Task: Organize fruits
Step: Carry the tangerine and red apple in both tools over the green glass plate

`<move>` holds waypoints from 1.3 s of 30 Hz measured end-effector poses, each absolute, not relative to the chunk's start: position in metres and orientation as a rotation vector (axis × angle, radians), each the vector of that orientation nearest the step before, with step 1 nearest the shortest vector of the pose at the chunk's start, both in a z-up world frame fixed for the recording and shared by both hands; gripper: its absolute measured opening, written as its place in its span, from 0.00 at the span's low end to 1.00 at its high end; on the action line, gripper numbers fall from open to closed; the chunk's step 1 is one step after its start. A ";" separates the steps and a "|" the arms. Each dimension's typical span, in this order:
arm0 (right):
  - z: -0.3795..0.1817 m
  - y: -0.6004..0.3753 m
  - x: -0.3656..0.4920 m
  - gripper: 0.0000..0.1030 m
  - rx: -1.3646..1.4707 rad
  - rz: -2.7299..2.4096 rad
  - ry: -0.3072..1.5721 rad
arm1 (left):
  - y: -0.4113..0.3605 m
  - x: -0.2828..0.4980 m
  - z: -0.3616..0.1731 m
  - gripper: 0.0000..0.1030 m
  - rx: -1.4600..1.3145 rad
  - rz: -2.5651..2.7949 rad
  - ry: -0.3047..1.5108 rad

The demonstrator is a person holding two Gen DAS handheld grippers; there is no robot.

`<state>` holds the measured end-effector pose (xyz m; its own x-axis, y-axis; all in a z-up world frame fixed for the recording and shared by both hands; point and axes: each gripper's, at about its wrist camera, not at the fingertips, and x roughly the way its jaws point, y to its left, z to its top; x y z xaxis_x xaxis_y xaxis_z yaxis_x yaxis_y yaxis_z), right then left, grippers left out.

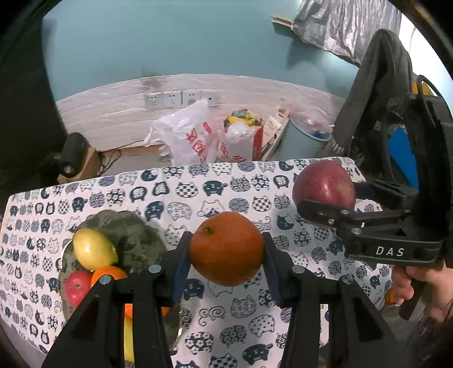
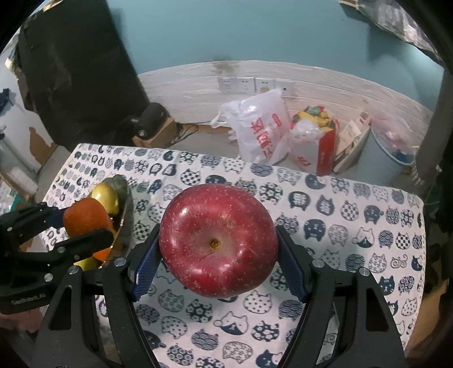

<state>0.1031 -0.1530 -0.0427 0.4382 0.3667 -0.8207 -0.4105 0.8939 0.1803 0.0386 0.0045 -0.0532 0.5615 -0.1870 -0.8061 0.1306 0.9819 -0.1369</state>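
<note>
Cat-print tablecloth (image 2: 354, 215); apple (image 2: 218, 240) stem-end camera-facing

Teal wall (image 1: 170, 42) w/ white lower band (image 1: 113, 113), four sockets (image 1: 181, 99) in a row on it. Table under cat-print cloth (image 2: 354, 220). Behind it on floor: white bag (image 2: 263, 127) w/ red print, red box (image 2: 325, 153), blue bin (image 1: 305, 138). Dark garment (image 1: 376, 85) hangs at right, silver curtain (image 1: 348, 25) top right

Red apple (image 2: 218, 243), orange (image 1: 226, 248), cat-patterned blue-white tablecloth (image 2: 354, 215)
</note>
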 end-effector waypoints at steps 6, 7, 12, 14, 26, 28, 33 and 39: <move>-0.042 -0.126 0.102 0.73 -0.073 0.525 1.011 | 0.031 0.029 -0.053 0.47 -0.094 -0.146 0.952; -0.042 -0.120 0.102 0.73 -0.077 0.534 1.011 | 0.034 0.027 -0.053 0.46 -0.098 -0.141 0.952; -0.041 -0.098 0.103 0.73 -0.088 0.569 1.012 | 0.056 0.019 -0.054 0.46 -0.125 -0.106 0.950; -0.041 -0.088 0.103 0.73 -0.096 0.584 1.011 | 0.063 0.016 -0.054 0.46 -0.133 -0.095 0.949; -0.044 -0.030 0.103 0.73 -0.145 0.658 1.020 | 0.108 0.002 -0.061 0.47 -0.193 -0.030 0.949; -0.046 -0.020 0.103 0.73 -0.157 0.671 1.023 | 0.115 -0.001 -0.063 0.46 -0.204 -0.021 0.950; -0.052 0.002 0.102 0.73 -0.181 0.694 1.033 | 0.134 -0.005 -0.070 0.46 -0.229 0.002 0.955; -0.064 0.025 0.104 0.73 -0.208 0.715 1.055 | 0.154 -0.009 -0.079 0.46 -0.264 0.028 0.962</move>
<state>0.1041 0.0249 -0.0636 0.2944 0.4371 -0.8498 -0.6278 0.7589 0.1728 -0.0092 0.1545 -0.0788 0.5744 -0.0933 -0.8132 -0.1400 0.9676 -0.2099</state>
